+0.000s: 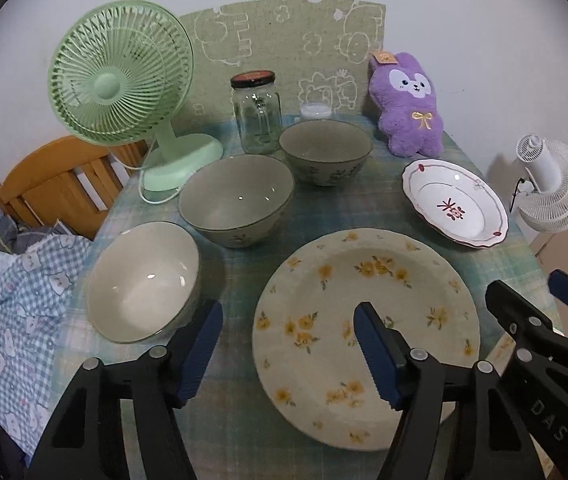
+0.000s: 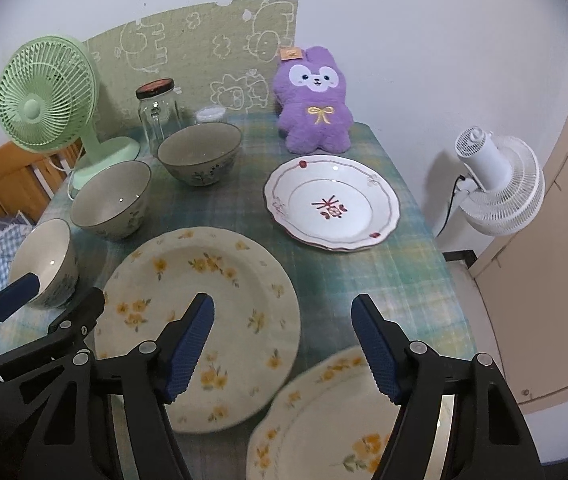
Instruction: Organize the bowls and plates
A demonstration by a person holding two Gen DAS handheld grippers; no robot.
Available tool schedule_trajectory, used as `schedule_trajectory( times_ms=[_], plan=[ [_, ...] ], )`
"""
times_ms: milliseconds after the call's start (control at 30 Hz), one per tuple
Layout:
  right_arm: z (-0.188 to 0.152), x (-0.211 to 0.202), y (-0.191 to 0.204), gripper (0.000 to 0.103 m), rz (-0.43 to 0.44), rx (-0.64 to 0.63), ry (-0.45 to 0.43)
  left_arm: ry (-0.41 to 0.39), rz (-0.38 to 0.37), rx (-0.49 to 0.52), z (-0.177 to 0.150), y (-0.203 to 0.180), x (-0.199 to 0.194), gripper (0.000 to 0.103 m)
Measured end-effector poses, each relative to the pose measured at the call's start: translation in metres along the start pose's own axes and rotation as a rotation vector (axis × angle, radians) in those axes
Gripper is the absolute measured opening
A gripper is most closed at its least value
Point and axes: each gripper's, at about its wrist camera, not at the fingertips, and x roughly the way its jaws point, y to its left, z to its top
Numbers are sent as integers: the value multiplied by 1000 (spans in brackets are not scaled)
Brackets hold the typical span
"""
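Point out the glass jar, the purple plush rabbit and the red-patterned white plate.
glass jar (image 1: 258, 120), left wrist view, clear body.
purple plush rabbit (image 2: 316, 96), right wrist view, chest.
red-patterned white plate (image 2: 330, 208), right wrist view, centre motif.

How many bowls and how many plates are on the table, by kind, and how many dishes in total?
Bowls: 3, near, middle, far.
Yellow-flower plates: 2, large one, second at the near edge.
White plates with red pattern: 1, perhaps stacked on another.
Total: 6 dishes.
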Motion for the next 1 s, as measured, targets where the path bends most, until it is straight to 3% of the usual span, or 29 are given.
schedule_trajectory(
  times_ms=[300, 467, 533, 800, 1000],
  plan=[
    [1, 36, 4, 68, -22, -1, -2, 10, 39, -44, 0, 1, 35, 67],
    [-3, 59, 9, 68, -12, -16, 42, 52, 38, -58, -6, -1, 56, 63],
    [-4, 65, 10, 63, -12, -18, 58, 77, 29, -61, -8, -1, 63, 57],
    [-9, 84, 7, 60, -14, -2, 109, 93, 50, -59, -13, -1, 71, 53],
    [-10, 93, 7, 51, -8, -2, 135, 107, 68, -74, -12, 2, 77, 48]
  ],
)
